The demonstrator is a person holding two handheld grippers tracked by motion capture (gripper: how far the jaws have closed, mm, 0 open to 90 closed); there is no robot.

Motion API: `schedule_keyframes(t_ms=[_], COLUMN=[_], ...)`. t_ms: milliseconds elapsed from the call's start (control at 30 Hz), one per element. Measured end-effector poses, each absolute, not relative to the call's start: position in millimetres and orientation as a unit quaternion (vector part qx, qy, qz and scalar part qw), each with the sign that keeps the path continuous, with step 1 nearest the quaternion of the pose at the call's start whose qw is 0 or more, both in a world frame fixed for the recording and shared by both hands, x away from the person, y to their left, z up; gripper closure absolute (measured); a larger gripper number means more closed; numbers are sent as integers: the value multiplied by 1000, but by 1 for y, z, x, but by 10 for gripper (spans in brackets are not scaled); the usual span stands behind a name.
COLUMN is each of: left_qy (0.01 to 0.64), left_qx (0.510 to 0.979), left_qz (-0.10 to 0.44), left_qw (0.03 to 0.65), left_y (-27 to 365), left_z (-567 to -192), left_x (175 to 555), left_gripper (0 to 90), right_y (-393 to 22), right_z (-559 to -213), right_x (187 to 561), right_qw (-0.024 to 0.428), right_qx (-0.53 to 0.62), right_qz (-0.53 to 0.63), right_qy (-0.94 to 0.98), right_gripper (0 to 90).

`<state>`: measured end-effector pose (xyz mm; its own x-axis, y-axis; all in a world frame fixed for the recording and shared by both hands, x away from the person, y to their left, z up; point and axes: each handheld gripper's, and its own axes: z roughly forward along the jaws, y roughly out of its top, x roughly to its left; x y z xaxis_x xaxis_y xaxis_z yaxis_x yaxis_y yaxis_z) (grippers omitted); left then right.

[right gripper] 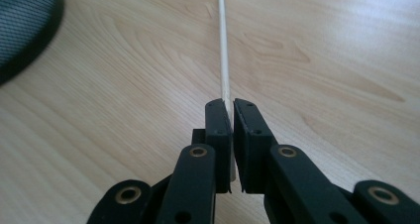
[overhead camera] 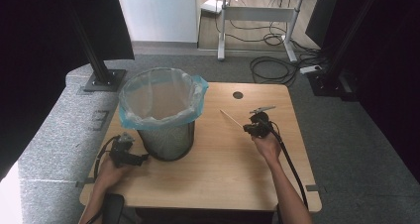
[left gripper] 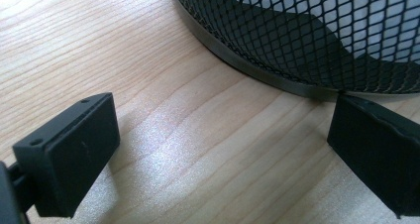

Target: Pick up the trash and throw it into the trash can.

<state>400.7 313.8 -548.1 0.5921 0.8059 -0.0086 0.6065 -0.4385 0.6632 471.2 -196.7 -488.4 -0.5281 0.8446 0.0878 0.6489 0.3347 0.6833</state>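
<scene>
My right tongs (right gripper: 232, 110) clamp a stick (right gripper: 223, 50) pointing far-left over the surface (overhead camera: 218, 159); left tongs (left gripper: 223, 149) gape beside the bin (overhead camera: 166, 135).

Surface (left gripper: 163, 135): pale wood-grain top, smooth, with a soft satin sheen where light falls.

Bin (overhead camera: 166, 137), at 10 o'clock on the surface: black metal mesh wall in a diamond pattern, matt; plain metal base band (left gripper: 257, 68), dull grey.

Bin liner (overhead camera: 159, 96): thin translucent plastic film, pale blue, crinkled over the rim.

Stick (right gripper: 224, 55): slim, light bare wood, matt, tapering to a point.

Left tool (left gripper: 218, 149): black matt plastic jaws, finely grained.

Right tool (right gripper: 232, 135): black matt plastic jaws with brass-coloured metal rivets.

Floor (overhead camera: 341, 135): grey carpet, rough.
</scene>
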Motion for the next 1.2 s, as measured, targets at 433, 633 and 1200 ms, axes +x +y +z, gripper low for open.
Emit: schedule_keyframes(t_ms=[433, 633, 1200], left_qy=[424, 424, 424], left_qx=[833, 834, 834], left_qz=[157, 157, 157], left_qw=[318, 318, 318], left_y=[314, 314, 314], left_z=[-548, -548, -548], left_x=[401, 401, 401], left_gripper=[0, 0, 0], right_y=[-195, -198, -186], right_z=[-424, -387, -286], right_x=[461, 455, 448], right_qw=[142, 125, 144], right_qx=[426, 421, 382], right_qz=[361, 394, 411], right_qy=[817, 808, 815], right_gripper=[845, 844, 844])
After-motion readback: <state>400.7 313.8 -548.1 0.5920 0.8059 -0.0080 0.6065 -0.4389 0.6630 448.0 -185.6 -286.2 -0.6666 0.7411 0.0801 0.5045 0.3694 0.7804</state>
